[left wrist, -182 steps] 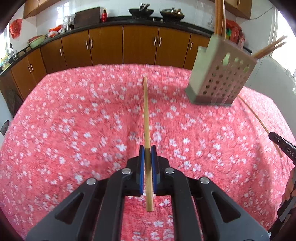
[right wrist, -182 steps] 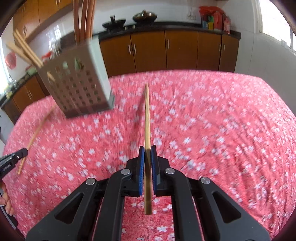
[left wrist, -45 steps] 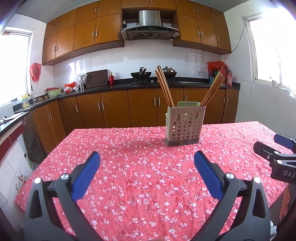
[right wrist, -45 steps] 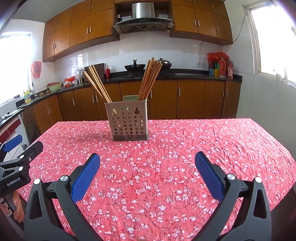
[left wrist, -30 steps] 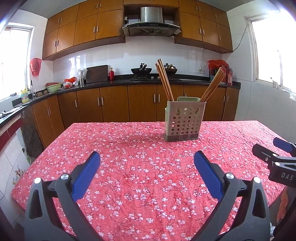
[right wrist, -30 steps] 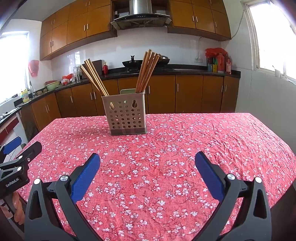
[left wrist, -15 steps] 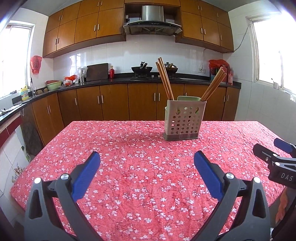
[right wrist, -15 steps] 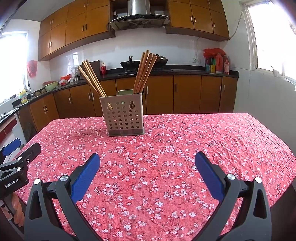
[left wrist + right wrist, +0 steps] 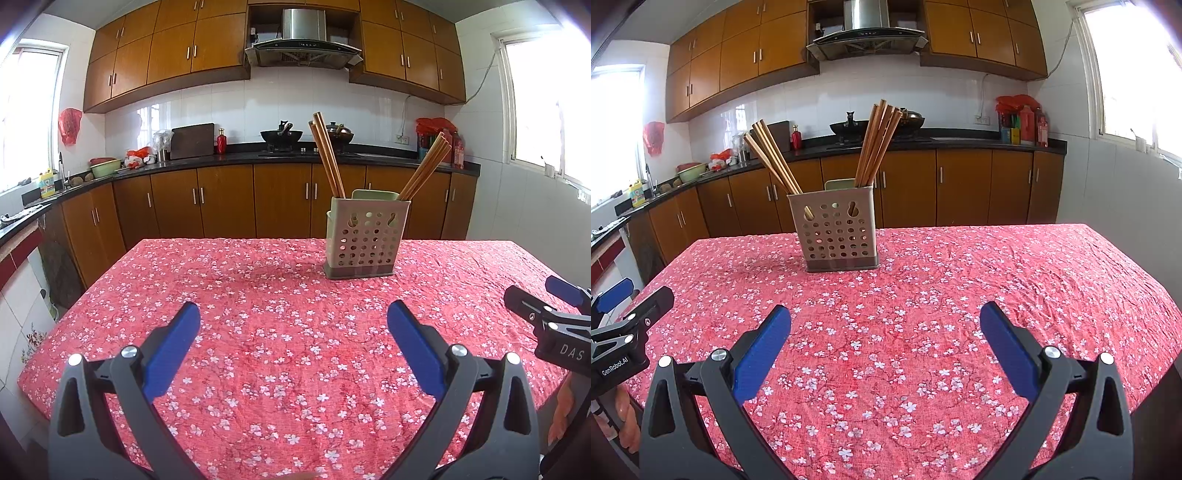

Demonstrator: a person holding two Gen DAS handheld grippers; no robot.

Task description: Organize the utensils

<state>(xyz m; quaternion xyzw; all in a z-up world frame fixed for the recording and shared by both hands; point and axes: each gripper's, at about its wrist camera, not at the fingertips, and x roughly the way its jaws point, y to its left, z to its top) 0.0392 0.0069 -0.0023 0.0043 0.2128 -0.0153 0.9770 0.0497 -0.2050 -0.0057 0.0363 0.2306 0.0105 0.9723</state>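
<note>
Both grippers, left gripper (image 9: 293,332) and right gripper (image 9: 885,332), hover with fingers wide and empty, low in frame; chopsticks (image 9: 877,142) stand sorted in the holder (image 9: 836,230) mid-worktop (image 9: 997,277), apparently finished.

each hand-held gripper (image 9: 293,334) (image 9: 885,334) has black arms, silver screws and blue fingers (image 9: 173,347).

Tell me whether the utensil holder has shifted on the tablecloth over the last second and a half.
Cannot tell: the utensil holder sits slightly differently against the cabinets, but the cameras themselves moved.

One holder (image 9: 837,231), two chopstick bundles (image 9: 877,142)
</note>
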